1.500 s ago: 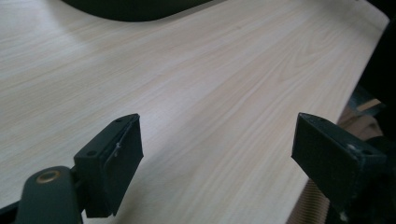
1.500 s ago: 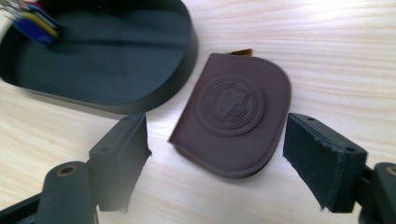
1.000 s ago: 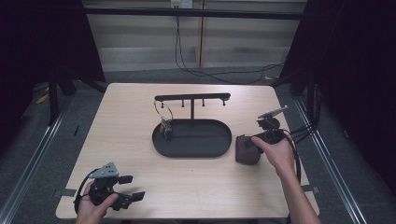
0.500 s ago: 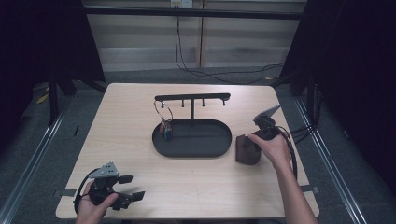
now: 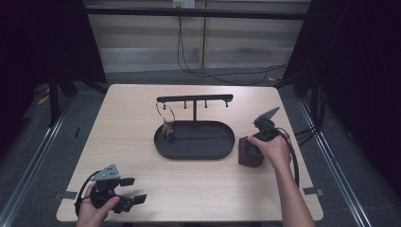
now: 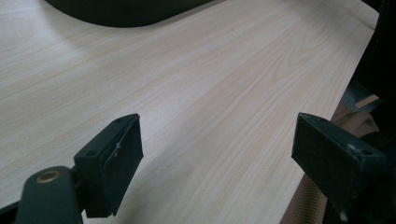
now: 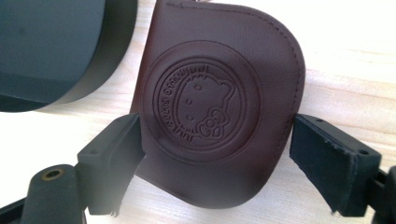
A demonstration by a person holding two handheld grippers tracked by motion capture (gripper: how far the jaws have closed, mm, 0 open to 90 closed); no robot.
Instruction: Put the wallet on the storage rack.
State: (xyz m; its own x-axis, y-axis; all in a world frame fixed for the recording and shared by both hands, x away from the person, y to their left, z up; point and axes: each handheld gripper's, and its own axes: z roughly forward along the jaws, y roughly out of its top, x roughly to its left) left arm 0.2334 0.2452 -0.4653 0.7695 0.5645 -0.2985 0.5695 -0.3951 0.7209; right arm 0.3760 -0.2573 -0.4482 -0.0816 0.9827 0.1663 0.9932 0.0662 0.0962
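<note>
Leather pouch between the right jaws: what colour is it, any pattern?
The pouch is dark brown, with a round embossed cartoon cat stamp; the right gripper view shows it best.

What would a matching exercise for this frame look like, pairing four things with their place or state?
Things:
1. brown leather pouch
2. left gripper
3. black oval tray
4. bunch of keys

Places or states:
A. hangs from the stand's bar above the tray's left end
B. open over bare wood at the table's near left corner
C. lies flat between the open jaws of the right gripper
D. sits at the middle of the table under the T-shaped stand

Pairs: 1-C, 2-B, 3-D, 4-A
</note>
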